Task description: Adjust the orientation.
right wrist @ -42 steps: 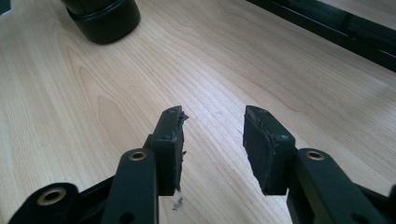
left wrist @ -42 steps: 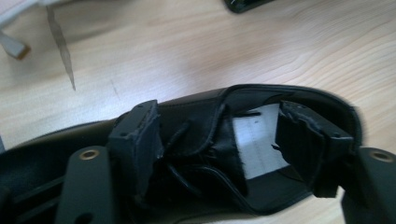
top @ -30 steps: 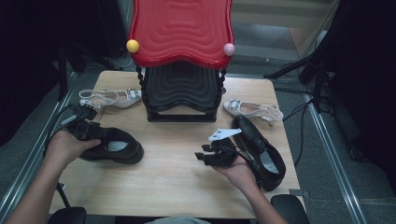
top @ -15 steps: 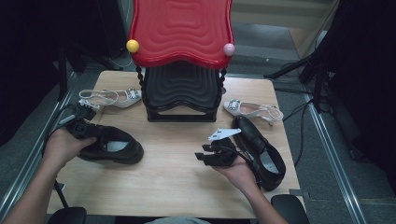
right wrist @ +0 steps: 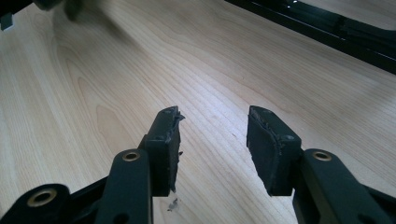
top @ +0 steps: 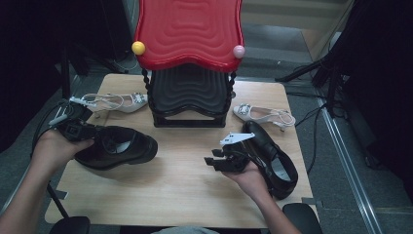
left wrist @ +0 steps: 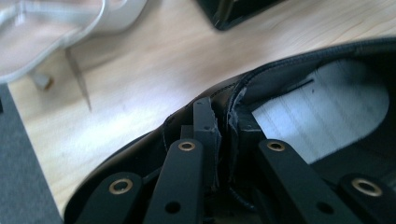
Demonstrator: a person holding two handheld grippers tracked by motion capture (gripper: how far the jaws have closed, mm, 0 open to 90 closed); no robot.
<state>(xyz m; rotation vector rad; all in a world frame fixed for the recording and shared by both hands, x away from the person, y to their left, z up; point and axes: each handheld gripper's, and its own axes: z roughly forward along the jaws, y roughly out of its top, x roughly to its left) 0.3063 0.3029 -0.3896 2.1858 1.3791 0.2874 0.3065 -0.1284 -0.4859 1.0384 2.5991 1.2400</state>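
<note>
left hand-held gripper (left wrist: 223,122) pinching black shoe (top: 117,146) rim, unmoved | right hand-held gripper (right wrist: 212,123) spread, still hovering

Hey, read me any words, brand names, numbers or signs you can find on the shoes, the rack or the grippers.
None can be read.
Black shoe held by the left gripper: its pale insole shows faint stripes, no letters.
Other black shoe, white sandals, red and black rack: no print that I can make out.
Right gripper: bare black pads, no label.
</note>
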